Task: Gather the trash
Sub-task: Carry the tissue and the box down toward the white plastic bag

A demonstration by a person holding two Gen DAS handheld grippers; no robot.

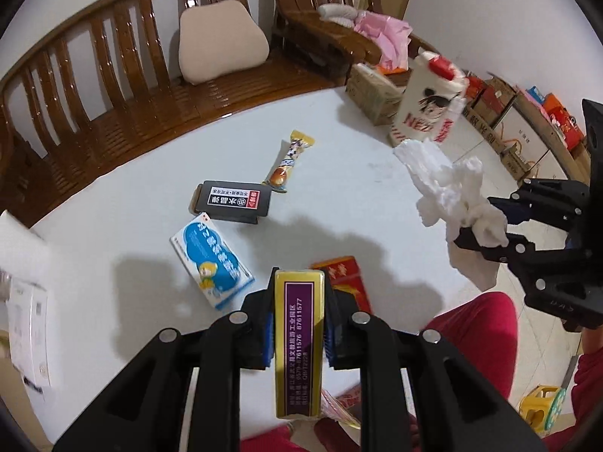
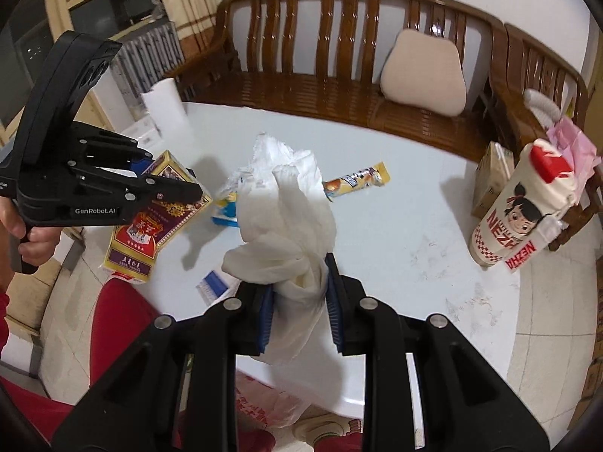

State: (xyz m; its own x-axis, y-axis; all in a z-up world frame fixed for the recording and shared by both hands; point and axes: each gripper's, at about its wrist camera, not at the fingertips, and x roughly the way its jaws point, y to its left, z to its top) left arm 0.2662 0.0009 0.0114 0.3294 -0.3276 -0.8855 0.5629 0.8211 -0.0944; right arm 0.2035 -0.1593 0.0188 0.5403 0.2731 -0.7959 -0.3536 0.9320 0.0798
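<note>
**Inspector:** Left claw?

**Assistant:** The left gripper [image 1: 298,316] is clamped on a gold carton [image 1: 299,342], blue pads pressed against both long sides, raised above the white table [image 1: 339,173]. Seen from the right wrist, the same carton [image 2: 158,218] hangs tilted from that gripper [image 2: 177,188] over the near table edge.

**Inspector:** Right claw?

**Assistant:** The right gripper [image 2: 299,301] is closed on a crumpled white tissue [image 2: 286,233], which bulges up past the fingertips.

**Inspector:** Remaining trash?

**Assistant:** Ahead of the left claw on the table: a blue-and-white box [image 1: 211,263] just left, a red packet [image 1: 348,282] just right, a black box [image 1: 233,201] further on, and a snack wrapper [image 1: 288,162] beyond that. A plastic bag [image 2: 271,403] lies below the right claw.
</note>
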